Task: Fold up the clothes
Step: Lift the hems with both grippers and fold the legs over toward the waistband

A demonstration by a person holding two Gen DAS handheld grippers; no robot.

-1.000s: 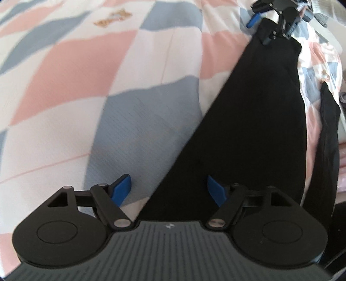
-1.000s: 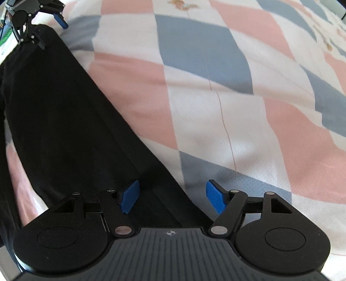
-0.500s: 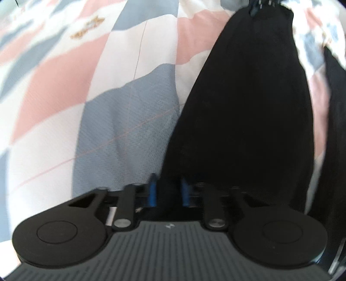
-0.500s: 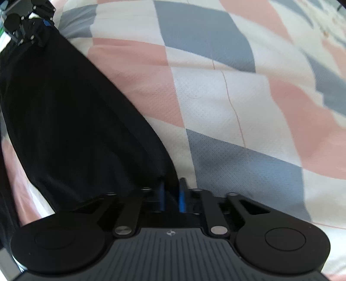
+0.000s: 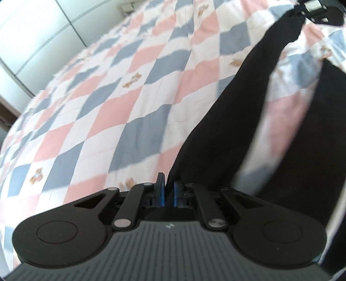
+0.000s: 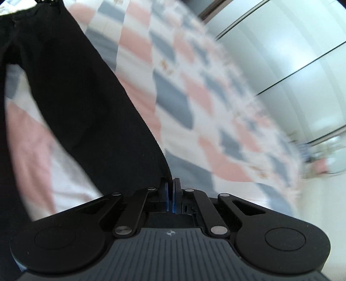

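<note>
A black garment hangs stretched between my two grippers above the bed. In the left wrist view my left gripper is shut on one end of the cloth, and the far end runs up to my right gripper at the top right corner. The right wrist view shows my right gripper shut on the garment, which spreads up and left from its blue pads. A second black stretch of cloth lies at the right.
A quilt of pink, grey-blue and white diamonds covers the bed under the cloth. White cupboard doors stand past the bed's far edge, and pale panelled doors show to the right.
Both grippers went from open to shut on the garment's ends. They then rose and swung away from the bed, lifting the cloth, so the cupboards came into view.
</note>
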